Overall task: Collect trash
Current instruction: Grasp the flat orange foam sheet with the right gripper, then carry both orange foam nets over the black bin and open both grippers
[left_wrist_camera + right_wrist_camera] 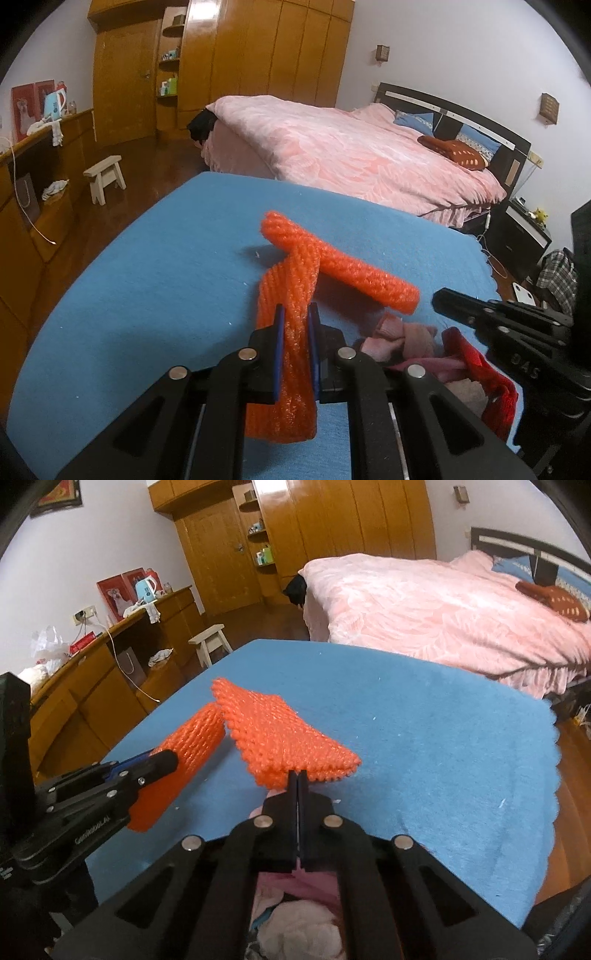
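Blue blanket (147,295) = landmark; two orange foam-net sleeves on it, near its mid. L gripper (295,332) clamped on near sleeve (284,354), long axis running away from fingers toward far edge. R gripper (297,775) pinched shut, tips at second sleeve (280,734) near edge; grip unclear, it lies crosswise over first.

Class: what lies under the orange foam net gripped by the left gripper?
Under the gripped orange foam net shows blue cloth; its far end crosses the second foam net. Anything directly beneath is hidden.
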Action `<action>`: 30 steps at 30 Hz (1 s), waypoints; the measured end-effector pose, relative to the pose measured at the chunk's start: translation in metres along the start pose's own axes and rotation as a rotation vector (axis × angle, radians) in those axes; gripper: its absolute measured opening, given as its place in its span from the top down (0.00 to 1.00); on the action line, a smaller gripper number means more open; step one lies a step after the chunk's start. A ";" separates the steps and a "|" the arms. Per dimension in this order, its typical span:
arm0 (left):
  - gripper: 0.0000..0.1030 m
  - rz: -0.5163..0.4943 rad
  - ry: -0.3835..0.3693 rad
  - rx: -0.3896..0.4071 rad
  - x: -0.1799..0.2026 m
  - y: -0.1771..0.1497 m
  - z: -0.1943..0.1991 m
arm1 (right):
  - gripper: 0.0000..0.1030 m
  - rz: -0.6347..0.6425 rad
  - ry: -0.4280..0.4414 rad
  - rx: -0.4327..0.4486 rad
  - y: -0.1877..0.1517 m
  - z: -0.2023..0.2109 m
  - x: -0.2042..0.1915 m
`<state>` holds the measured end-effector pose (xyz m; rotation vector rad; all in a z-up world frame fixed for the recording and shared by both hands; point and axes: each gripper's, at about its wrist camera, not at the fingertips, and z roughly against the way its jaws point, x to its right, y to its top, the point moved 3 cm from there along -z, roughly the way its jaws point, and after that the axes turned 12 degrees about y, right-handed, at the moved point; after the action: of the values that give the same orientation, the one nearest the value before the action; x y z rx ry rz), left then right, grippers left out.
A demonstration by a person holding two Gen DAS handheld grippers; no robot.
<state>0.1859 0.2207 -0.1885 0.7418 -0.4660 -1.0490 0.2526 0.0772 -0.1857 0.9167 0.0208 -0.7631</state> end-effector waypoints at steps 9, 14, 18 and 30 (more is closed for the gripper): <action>0.89 0.027 0.048 0.052 -0.018 0.016 0.020 | 0.51 0.011 -0.011 0.044 0.015 0.008 -0.007; 0.89 0.051 0.070 0.021 -0.030 0.016 0.006 | 0.27 0.022 -0.027 0.014 0.021 -0.012 -0.007; 0.89 0.041 0.075 0.017 -0.029 0.019 -0.004 | 0.24 -0.028 -0.045 -0.018 0.022 -0.032 0.006; 0.89 0.027 0.085 0.023 -0.028 0.025 -0.019 | 0.68 -0.106 0.031 -0.107 0.018 -0.064 0.018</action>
<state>0.2012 0.2594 -0.1823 0.7949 -0.4149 -0.9845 0.2952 0.1192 -0.2189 0.8306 0.1371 -0.8384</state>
